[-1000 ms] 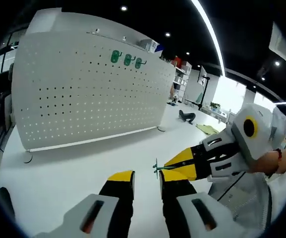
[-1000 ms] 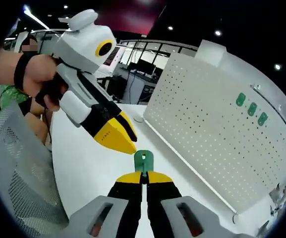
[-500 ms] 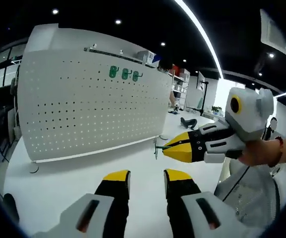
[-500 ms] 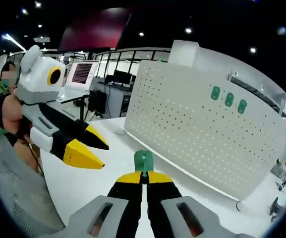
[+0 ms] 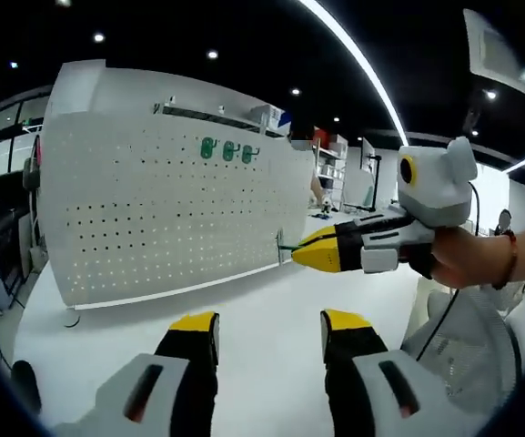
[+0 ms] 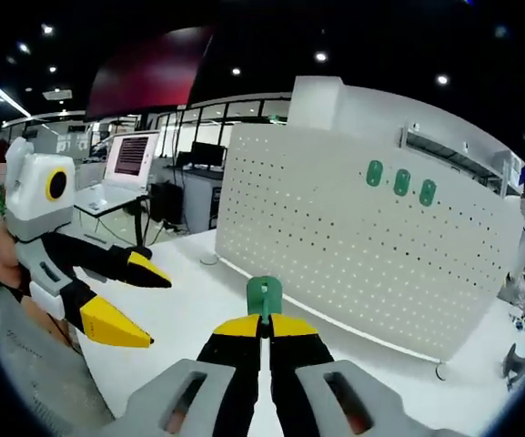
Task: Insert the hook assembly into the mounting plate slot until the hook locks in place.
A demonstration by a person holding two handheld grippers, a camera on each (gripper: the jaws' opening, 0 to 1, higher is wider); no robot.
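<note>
White pegboard stood upright on the table, ahead of both grippers, three green hooks already near its top edge. Right gripper was nearer, clamped on the green hook, stem pointing at the board, well apart. Left gripper was spread, empty.

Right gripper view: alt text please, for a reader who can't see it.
The right gripper, shut on a green hook, points at a white pegboard bearing three green hooks. The left gripper, open, is at left.
</note>
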